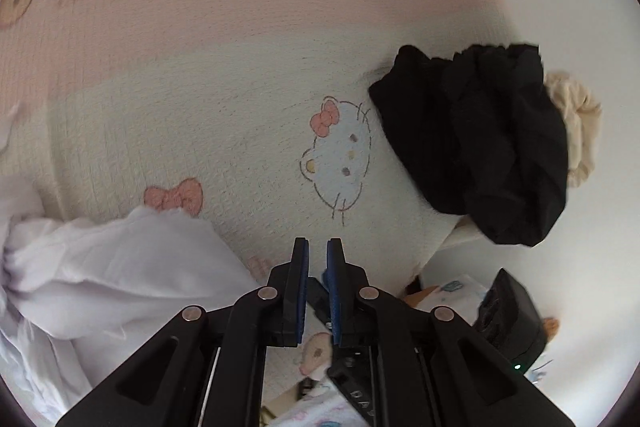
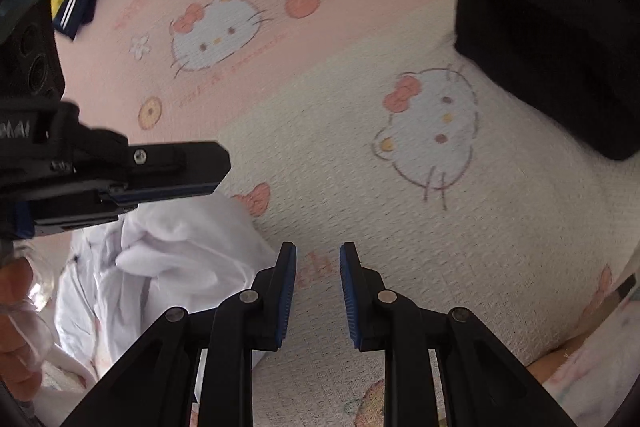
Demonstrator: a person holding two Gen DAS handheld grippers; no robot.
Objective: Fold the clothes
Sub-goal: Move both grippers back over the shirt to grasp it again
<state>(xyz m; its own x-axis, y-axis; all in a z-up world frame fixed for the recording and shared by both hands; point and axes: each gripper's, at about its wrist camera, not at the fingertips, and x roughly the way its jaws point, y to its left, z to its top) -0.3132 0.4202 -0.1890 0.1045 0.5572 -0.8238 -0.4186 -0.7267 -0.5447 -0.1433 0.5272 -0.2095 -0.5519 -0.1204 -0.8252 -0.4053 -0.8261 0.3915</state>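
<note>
The white garment [image 1: 100, 279] lies crumpled on the blanket [image 1: 240, 87], just left of both claws. It looks thin, limp and light, so it should drape and bunch; a hem or corner seems the best hold. The left claw [image 1: 318, 259] is nearly closed and empty. The right claw [image 2: 318, 263] is slightly parted and empty. A black garment [image 1: 480, 139] lies ahead to the right.

Soft, even daylight fills both fisheye views, overexposing the upper right of the left wrist view. Motion blur smears the cartoon-cat bedsheet [image 1: 200, 87] print, worst toward the bowed rims. Dark vignettes close all 4 corners.
</note>
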